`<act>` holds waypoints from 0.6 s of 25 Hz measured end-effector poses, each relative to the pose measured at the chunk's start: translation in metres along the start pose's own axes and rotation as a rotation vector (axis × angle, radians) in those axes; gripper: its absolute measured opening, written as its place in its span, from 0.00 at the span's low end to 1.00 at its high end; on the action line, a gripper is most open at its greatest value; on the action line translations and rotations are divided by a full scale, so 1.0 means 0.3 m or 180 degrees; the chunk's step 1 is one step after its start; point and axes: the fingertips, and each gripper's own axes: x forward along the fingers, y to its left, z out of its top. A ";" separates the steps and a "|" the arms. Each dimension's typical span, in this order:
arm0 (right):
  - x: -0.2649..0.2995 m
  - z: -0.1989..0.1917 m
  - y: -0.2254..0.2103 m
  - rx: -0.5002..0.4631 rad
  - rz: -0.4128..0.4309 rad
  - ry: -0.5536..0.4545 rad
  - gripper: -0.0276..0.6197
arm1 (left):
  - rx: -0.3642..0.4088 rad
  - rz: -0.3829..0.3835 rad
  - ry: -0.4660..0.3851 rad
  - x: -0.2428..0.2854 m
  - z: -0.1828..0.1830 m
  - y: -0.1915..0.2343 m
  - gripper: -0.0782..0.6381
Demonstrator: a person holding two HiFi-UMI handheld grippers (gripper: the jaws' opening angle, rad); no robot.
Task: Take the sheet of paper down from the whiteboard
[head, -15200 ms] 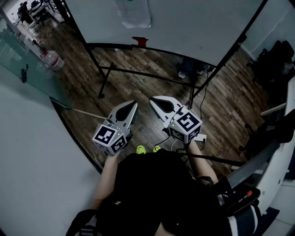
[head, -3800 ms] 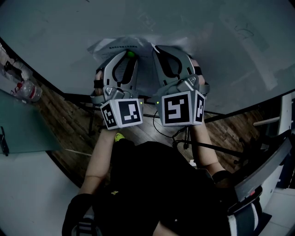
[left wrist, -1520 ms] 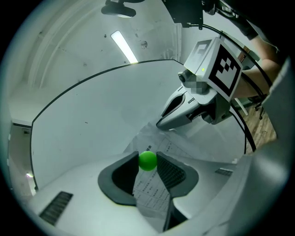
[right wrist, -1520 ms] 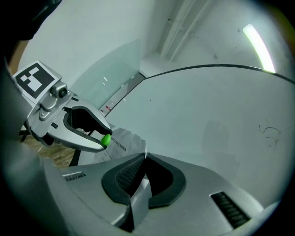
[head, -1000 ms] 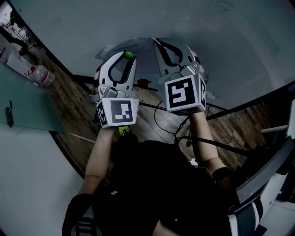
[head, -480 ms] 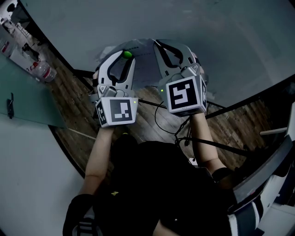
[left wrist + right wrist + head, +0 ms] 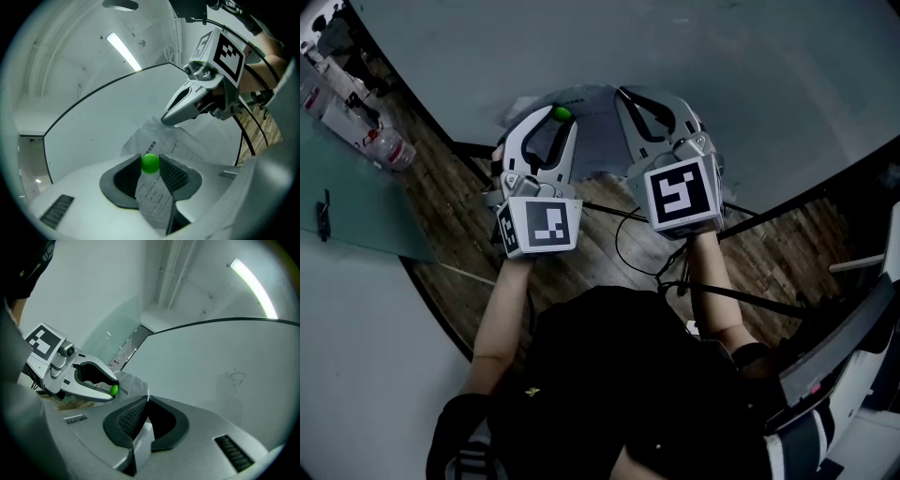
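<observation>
The sheet of paper [image 7: 592, 141], white with printed tables, hangs crumpled between my two grippers in front of the whiteboard [image 7: 741, 75]. My left gripper [image 7: 563, 114] is shut on a small green magnet [image 7: 562, 113] at its tips. In the left gripper view the magnet [image 7: 150, 163] sits between the pads, and the sheet [image 7: 164, 140] runs down between the jaws under it. My right gripper [image 7: 619, 91] is shut on the sheet's other edge. In the right gripper view a strip of paper [image 7: 143, 439] passes between its closed pads. Both grippers point level at the board.
A plastic bottle [image 7: 389, 148] stands on the wooden floor at the left, beside a glass partition [image 7: 356, 206]. Black cables [image 7: 628, 248] and the whiteboard stand's bars [image 7: 769, 220] run below my hands. A dark chair [image 7: 839, 337] is at the right.
Both grippers have drawn back a little from the whiteboard, carrying the sheet with them. Neither grip has changed.
</observation>
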 end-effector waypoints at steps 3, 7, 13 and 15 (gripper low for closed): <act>-0.025 0.018 0.012 0.0000 -0.0017 0.0016 0.08 | 0.0005 -0.0013 -0.0024 -0.026 0.016 -0.001 0.30; -0.046 0.044 0.061 0.0007 -0.0002 0.0027 0.08 | 0.0001 -0.0040 -0.0023 -0.078 0.012 0.004 0.30; -0.091 0.097 0.122 0.0032 0.0000 0.0047 0.08 | -0.0010 -0.0054 -0.0050 -0.165 0.025 0.024 0.30; -0.116 0.115 0.149 0.0073 -0.0001 0.0048 0.08 | -0.0012 -0.0062 -0.0071 -0.201 0.032 0.027 0.30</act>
